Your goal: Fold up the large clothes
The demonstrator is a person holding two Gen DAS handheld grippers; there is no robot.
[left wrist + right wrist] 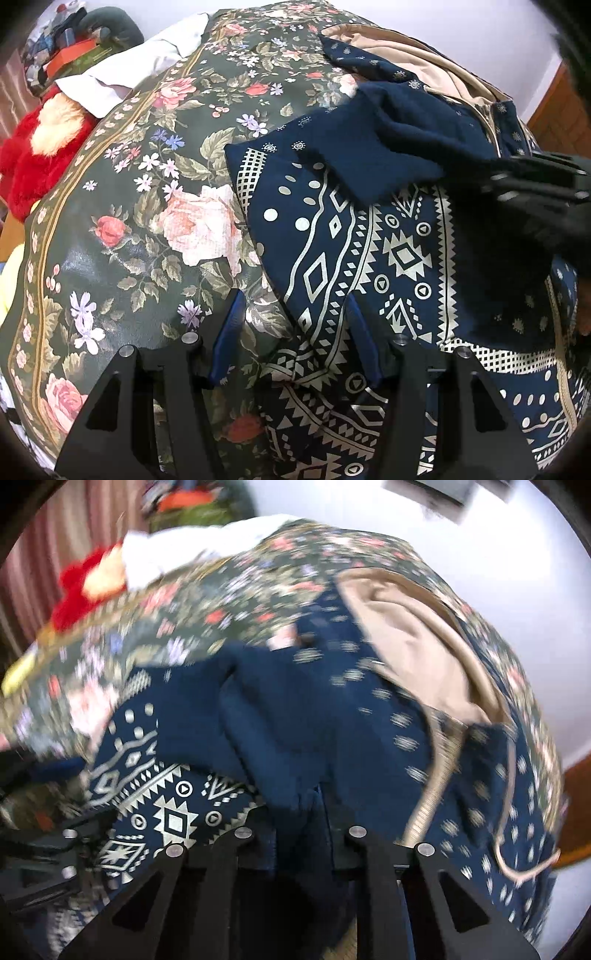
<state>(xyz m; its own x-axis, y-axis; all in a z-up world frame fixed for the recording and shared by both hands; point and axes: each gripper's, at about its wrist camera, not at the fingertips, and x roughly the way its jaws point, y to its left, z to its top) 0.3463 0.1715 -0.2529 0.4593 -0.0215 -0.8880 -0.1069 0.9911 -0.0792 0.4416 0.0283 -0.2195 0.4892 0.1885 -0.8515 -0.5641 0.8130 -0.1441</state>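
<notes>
While the navy patterned garment (373, 251) lies spread over the floral bedspread (155, 206), the left gripper (291, 332) hangs just above the garment's near-left edge with its two blue-padded fingers (229, 332) set well apart and holding nothing; one finger is over the bedspread just beside the garment, the other over the printed cloth itself. A plain navy sleeve (391, 147) crosses the garment's printed panel, running from the panel's middle toward the right gripper (543, 184), which shows as a dark blurred shape at the sleeve's end. In the right wrist view, which is smeared by motion blur, the right gripper (299, 812) has its fingers drawn close on a fold of the sleeve (273, 716), the plain navy cloth bunching between them and draping down over the garment (166, 797). Beyond the sleeve, the garment's beige lining (410, 635) is turned open, with a pale drawstring (509, 834) trailing along the side of it. Past the garment, at the far-left edge of the bedspread, a white cloth (144, 62) and a red plush toy (40, 155) sit together.
</notes>
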